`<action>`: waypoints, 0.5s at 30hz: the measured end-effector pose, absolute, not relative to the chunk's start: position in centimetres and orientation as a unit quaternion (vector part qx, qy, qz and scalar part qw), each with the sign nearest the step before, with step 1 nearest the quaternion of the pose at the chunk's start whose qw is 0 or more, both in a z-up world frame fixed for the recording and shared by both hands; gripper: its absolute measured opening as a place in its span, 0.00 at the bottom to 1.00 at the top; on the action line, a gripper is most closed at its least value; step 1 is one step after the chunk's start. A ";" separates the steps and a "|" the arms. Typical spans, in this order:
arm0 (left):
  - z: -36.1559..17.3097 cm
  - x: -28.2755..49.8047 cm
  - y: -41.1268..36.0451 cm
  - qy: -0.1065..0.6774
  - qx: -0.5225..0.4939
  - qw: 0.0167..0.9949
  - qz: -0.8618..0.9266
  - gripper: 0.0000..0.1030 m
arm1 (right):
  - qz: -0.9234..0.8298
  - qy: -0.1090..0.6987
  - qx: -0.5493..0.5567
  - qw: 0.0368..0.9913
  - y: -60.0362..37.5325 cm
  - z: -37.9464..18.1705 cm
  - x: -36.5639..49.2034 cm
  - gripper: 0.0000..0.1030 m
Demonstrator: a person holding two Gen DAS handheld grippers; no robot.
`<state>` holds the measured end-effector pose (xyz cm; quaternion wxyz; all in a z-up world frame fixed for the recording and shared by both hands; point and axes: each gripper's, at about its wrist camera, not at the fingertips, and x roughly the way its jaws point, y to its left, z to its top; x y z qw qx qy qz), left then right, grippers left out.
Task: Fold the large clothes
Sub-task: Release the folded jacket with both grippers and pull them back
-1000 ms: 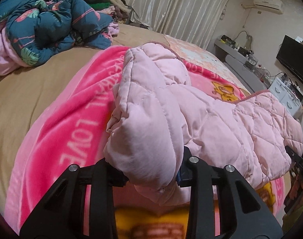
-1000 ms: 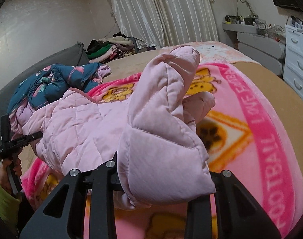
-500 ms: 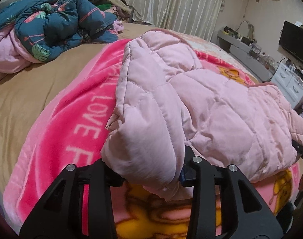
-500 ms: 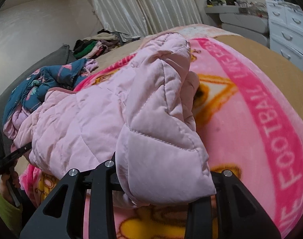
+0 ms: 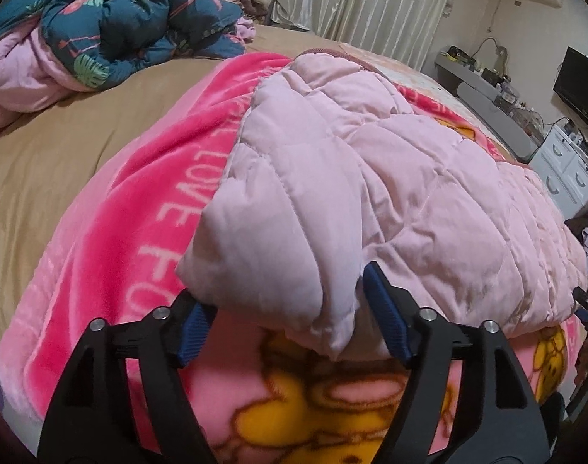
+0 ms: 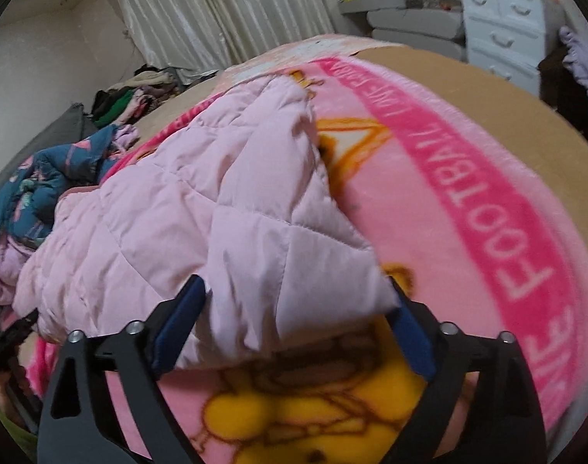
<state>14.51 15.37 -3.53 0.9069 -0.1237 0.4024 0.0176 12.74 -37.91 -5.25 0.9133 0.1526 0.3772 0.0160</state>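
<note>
- Between the left gripper's (image 5: 280,319) blue pads, a padded corner of the pink quilted jacket (image 5: 371,178) is still sitting, but the jaws are opening and the pads are standing off the cloth on both sides.
- At the right gripper (image 6: 294,326), the same is happening: jaws are spreading wide, the other near corner of the jacket is lying loose between them, and nothing is being pinched.
- Both tongs are working the near edge, one at each corner; the release step of a fold appears to be in hand.
- The jacket is resting on the pink cartoon blanket (image 5: 112,208), which is covering the tan bed (image 5: 62,143); a blue floral quilt (image 5: 112,19) is lying well apart at the far side.
- The jacket's long axis is running across the bed, from one gripper's corner to the other's; its doubled edge is facing the person.
- Next move, as a guess: backing both tongs clear without dragging the puffy corners, then regripping for a further fold along the long axis.
</note>
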 end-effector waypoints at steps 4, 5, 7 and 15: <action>-2.5 12.9 15.4 0.396 -0.126 0.909 0.020 0.79 | -0.011 0.349 0.129 0.928 -38.2 -3.5 10.3 0.96; -2.0 12.3 15.3 0.390 -0.124 0.912 0.020 0.83 | -0.016 0.337 0.121 0.934 -38.1 -2.9 9.4 0.96; -1.0 11.1 15.1 0.377 -0.120 0.918 0.017 0.87 | -0.021 0.316 0.112 0.942 -37.8 -1.8 7.9 0.96; 2.9 6.3 12.7 0.330 -0.098 0.939 0.008 0.91 | 0.023 0.258 0.076 0.963 -33.9 2.1 2.5 0.96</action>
